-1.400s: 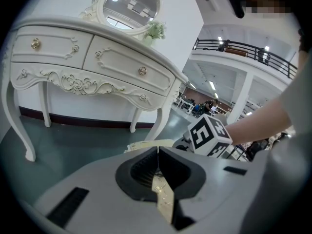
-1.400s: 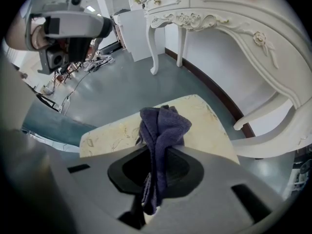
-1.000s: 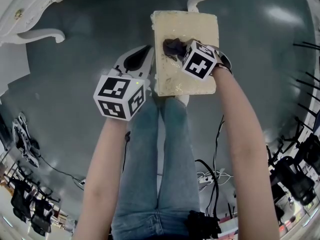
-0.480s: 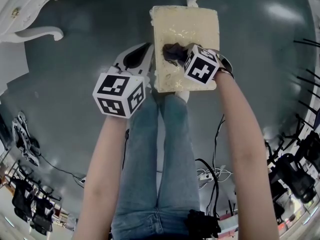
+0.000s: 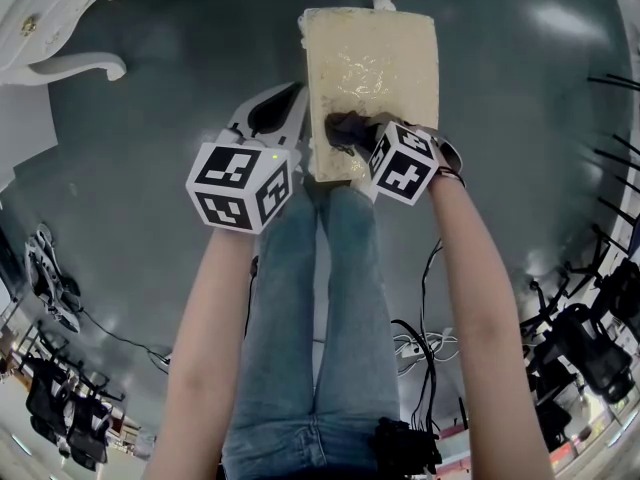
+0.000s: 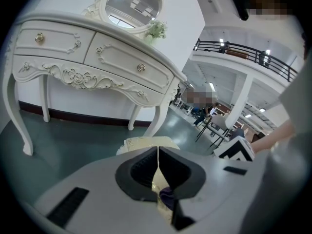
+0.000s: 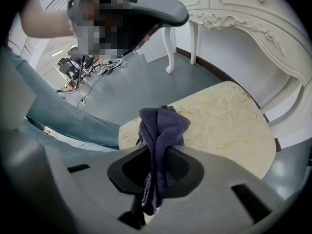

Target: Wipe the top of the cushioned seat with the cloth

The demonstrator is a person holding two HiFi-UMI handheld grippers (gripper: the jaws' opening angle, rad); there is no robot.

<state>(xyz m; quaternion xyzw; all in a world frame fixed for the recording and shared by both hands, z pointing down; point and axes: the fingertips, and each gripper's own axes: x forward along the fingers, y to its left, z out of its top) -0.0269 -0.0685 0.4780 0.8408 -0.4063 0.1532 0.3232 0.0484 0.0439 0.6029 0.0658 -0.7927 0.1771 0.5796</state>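
The cushioned seat (image 5: 372,63) is a cream rectangular stool top with a gold pattern, straight ahead of the person's knees; it also shows in the right gripper view (image 7: 229,126) and, partly, beyond the left jaws (image 6: 146,143). My right gripper (image 5: 352,131) is shut on a dark purple cloth (image 7: 160,130), which rests bunched on the near part of the seat (image 5: 345,128). My left gripper (image 5: 268,123) hovers left of the seat over the floor, jaws shut with nothing between them.
An ornate white dressing table (image 6: 92,62) with a mirror stands beyond the seat; its legs (image 5: 85,68) show at upper left. Grey-green floor (image 5: 160,118) surrounds the seat. The person's jeans-clad legs (image 5: 320,298) are just below it. Cables (image 5: 425,353) lie at lower right.
My right gripper has dragged the cloth from the middle of the seat toward its near edge. The left gripper has stayed almost still.
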